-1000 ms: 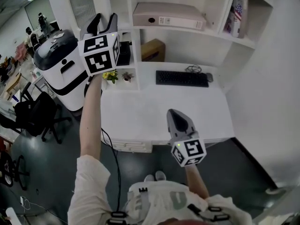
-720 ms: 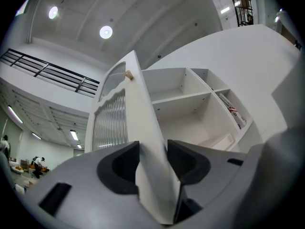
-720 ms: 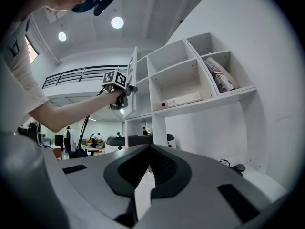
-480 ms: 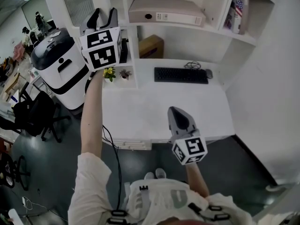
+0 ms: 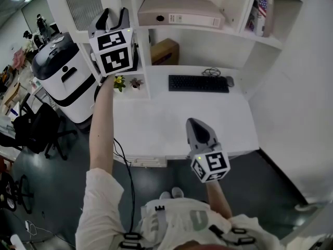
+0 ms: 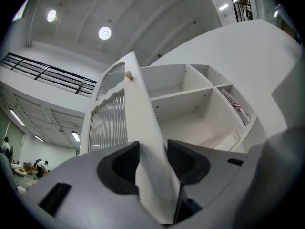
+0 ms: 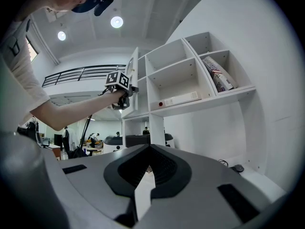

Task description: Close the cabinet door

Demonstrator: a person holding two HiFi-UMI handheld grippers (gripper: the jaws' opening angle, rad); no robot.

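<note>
The white cabinet door (image 5: 86, 1), with a ribbed glass panel, stands swung out from the open shelf unit (image 5: 208, 40). My left gripper (image 5: 115, 19) is raised at arm's length and shut on the door's free edge. In the left gripper view the door edge (image 6: 143, 123) runs up between the two pads of the left gripper (image 6: 152, 159), which press on both faces. The right gripper view shows the left gripper (image 7: 121, 97) at the door (image 7: 133, 75). My right gripper (image 5: 196, 126) hangs low over the desk, shut and holding nothing; its jaws meet at the tips (image 7: 150, 168).
A binder (image 5: 179, 12) lies on a shelf, with books (image 5: 260, 7) to its right. On the white desk (image 5: 177, 124) are a keyboard (image 5: 197, 83), a brown box (image 5: 164, 51) and small potted plants (image 5: 122, 82). A white-and-black machine (image 5: 60, 72) and a chair (image 5: 36, 129) stand to the left.
My left gripper has shifted slightly toward the shelf unit with the door edge still in it. The right gripper has stayed where it was.
</note>
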